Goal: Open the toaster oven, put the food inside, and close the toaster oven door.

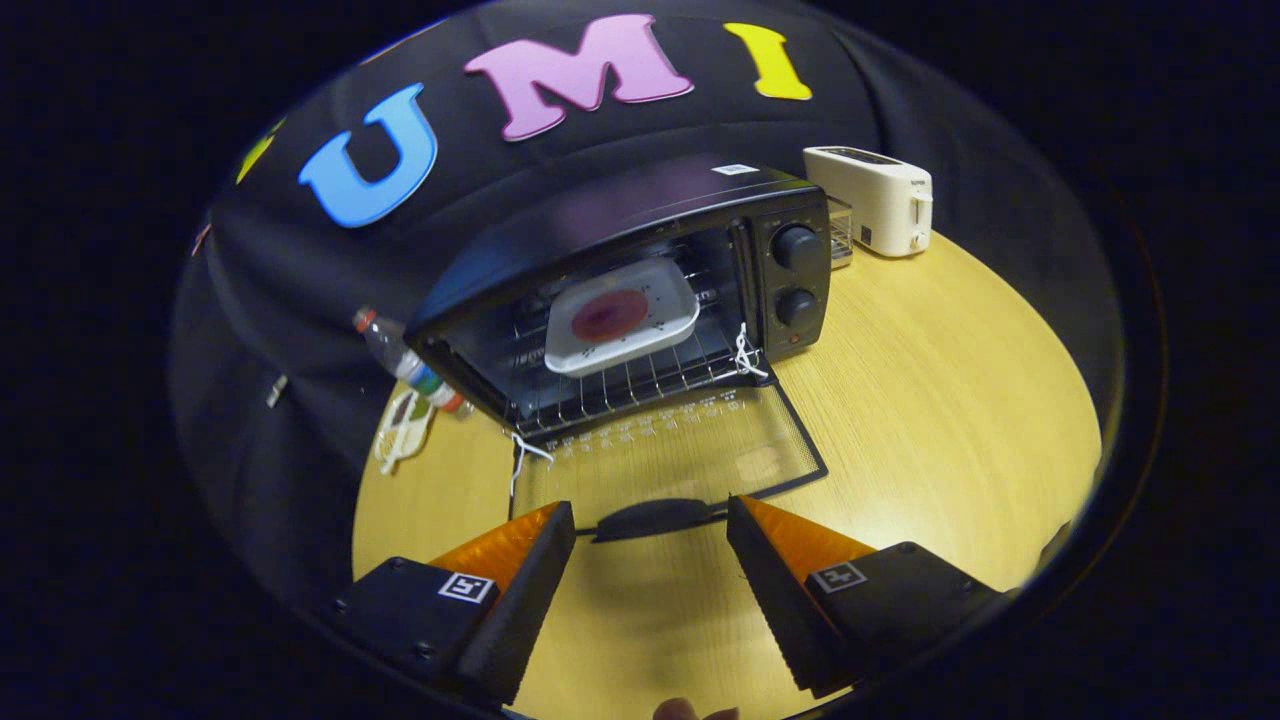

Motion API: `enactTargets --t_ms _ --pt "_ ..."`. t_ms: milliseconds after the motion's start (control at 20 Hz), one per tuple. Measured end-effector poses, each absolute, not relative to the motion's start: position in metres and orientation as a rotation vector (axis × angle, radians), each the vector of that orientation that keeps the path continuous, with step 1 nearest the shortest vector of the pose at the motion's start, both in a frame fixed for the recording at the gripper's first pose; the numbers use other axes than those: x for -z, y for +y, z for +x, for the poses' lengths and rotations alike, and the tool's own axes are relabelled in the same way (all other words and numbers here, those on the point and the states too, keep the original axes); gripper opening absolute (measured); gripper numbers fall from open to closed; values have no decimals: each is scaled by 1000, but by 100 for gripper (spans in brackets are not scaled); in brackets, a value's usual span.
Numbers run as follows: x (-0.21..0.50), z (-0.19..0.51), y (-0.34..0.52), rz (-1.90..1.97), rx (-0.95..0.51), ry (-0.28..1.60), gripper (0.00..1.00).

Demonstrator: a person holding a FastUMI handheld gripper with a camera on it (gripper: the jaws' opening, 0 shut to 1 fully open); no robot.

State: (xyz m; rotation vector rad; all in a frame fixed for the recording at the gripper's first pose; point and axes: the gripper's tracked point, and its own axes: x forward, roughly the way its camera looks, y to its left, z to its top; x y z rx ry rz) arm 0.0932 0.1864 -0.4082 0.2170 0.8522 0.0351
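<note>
A black toaster oven [790, 270] stands on the wooden table with its glass door [670, 450] folded down flat toward me. Inside, on the wire rack [640, 385], rests a white tray [620, 318] holding a round reddish piece of food [609, 315]. The door's dark handle [652, 519] lies just ahead of my gripper [650, 530], level with the fingertips and between them, touched by neither. The fingers stand wide open with nothing held.
A white pop-up toaster [872, 198] sits behind the oven on the right. A plastic bottle [405, 362] and a small patterned item [402, 430] lie left of the oven. The light wooden table [950, 420] spreads to the right.
</note>
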Motion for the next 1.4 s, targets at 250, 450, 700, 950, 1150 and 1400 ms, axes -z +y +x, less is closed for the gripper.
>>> enactTargets --t_ms 250,450,700,950,1150,1400 --pt "451 75 194 68 -49 959 99" --pt "480 81 199 5 -39 1008 99" --pt "501 93 203 -16 -11 1041 99" --pt "510 98 203 -18 18 1075 99" --pt "501 96 203 -21 15 1034 99" --pt "476 93 204 -16 0 939 99"
